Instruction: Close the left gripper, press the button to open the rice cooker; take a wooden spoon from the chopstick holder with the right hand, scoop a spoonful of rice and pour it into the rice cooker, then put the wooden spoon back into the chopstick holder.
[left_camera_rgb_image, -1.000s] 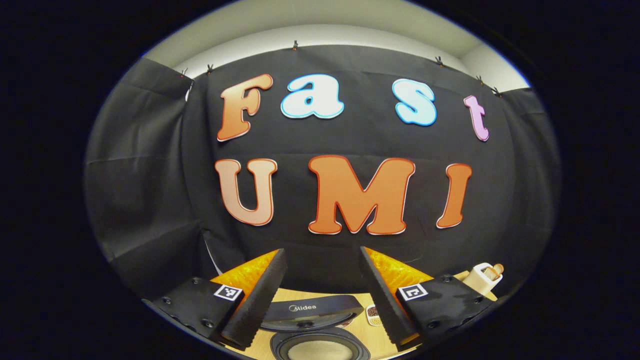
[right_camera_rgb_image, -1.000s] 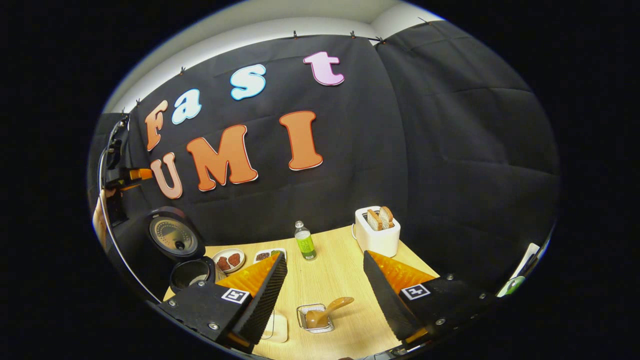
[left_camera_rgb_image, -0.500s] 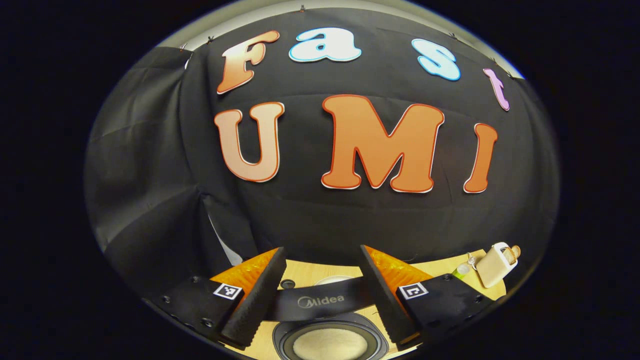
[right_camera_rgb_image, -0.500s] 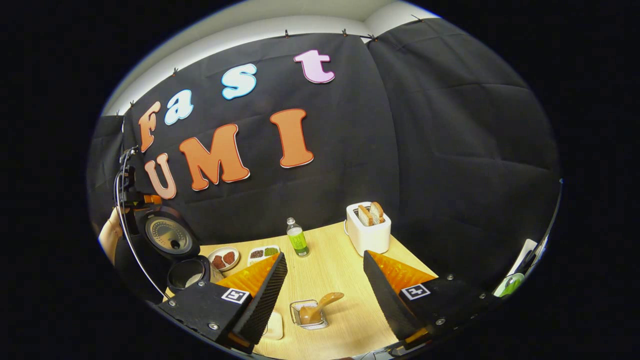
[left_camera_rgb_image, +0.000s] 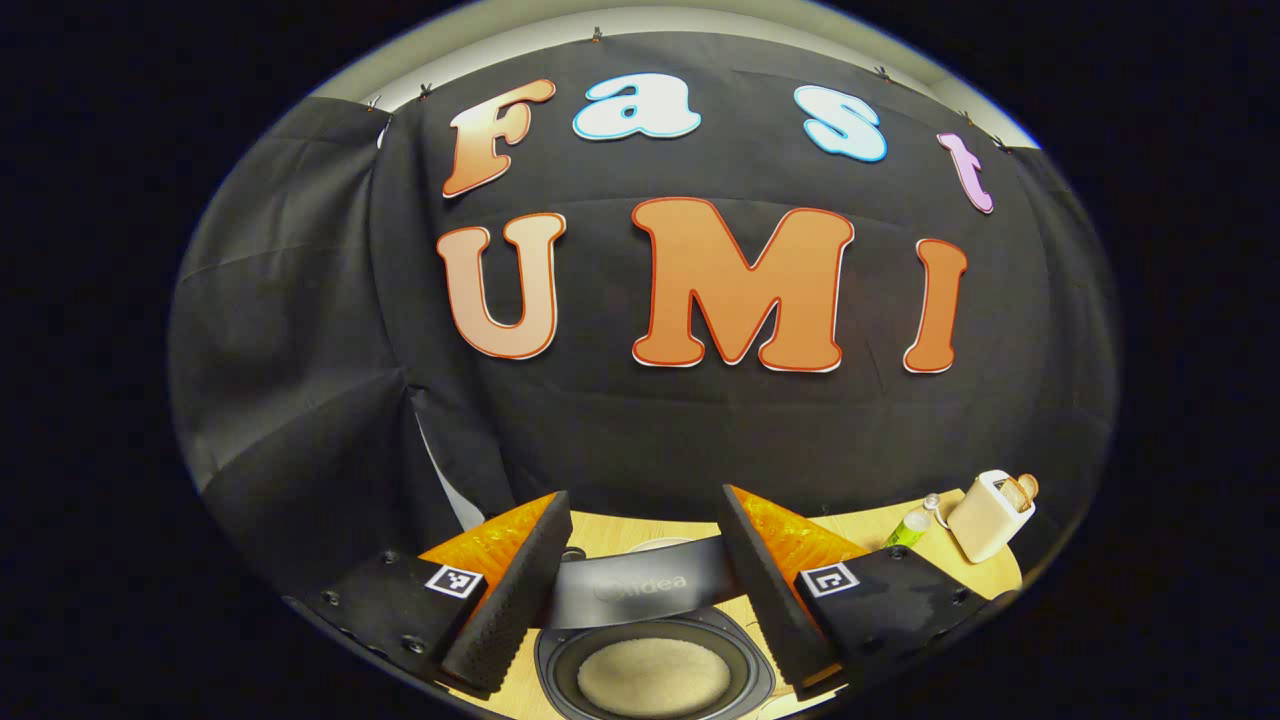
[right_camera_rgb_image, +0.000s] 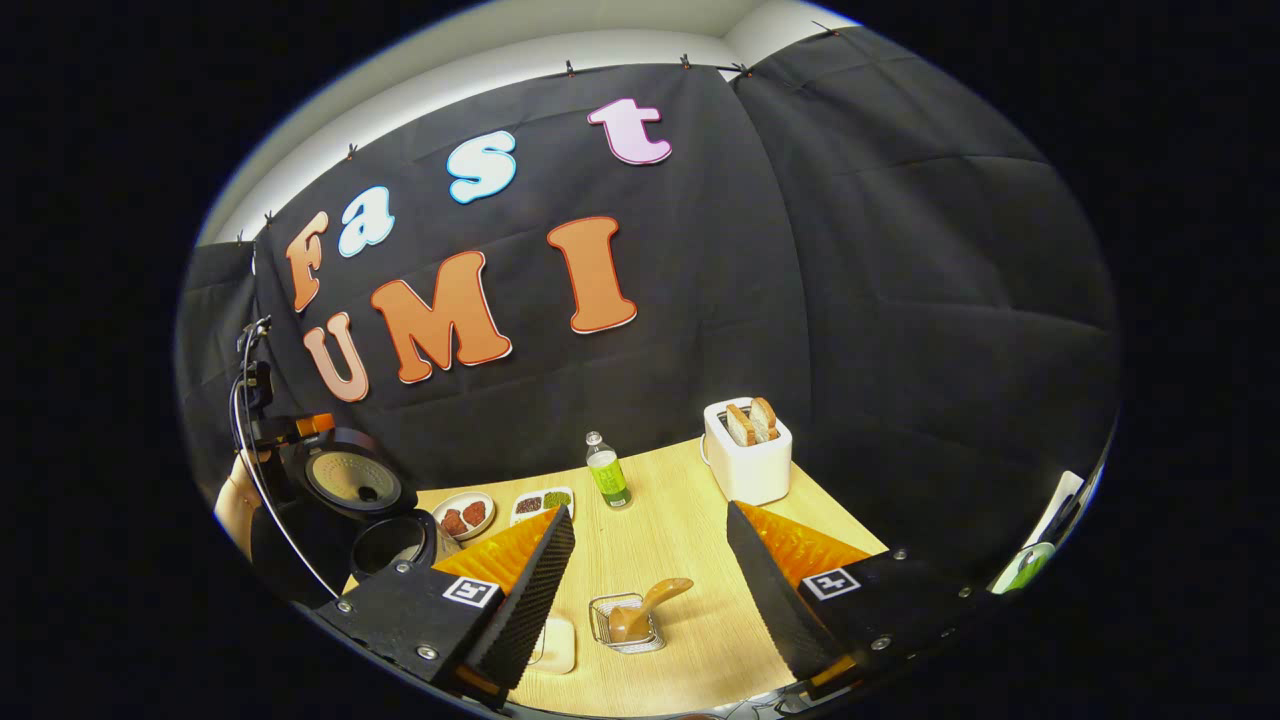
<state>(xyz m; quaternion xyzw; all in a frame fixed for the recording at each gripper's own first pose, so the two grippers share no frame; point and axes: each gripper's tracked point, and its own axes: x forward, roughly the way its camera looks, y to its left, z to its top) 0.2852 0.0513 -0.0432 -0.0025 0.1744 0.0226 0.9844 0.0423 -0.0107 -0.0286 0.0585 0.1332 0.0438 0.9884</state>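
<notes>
Overhead, the left gripper (left_camera_rgb_image: 640, 585) hovers above the rice cooker (left_camera_rgb_image: 655, 672).

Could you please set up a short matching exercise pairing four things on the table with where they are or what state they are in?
Things:
1. rice cooker
2. wooden spoon
3. toaster
4. green bottle

Places or states:
A. holds slices of bread in its slots
B. lid raised, pot open
C. rests in the wire chopstick holder, near the front edge of the table
D. stands upright near the booth's wall, between the divided dish and the toaster

Pairs: 1-B, 2-C, 3-A, 4-D
</notes>
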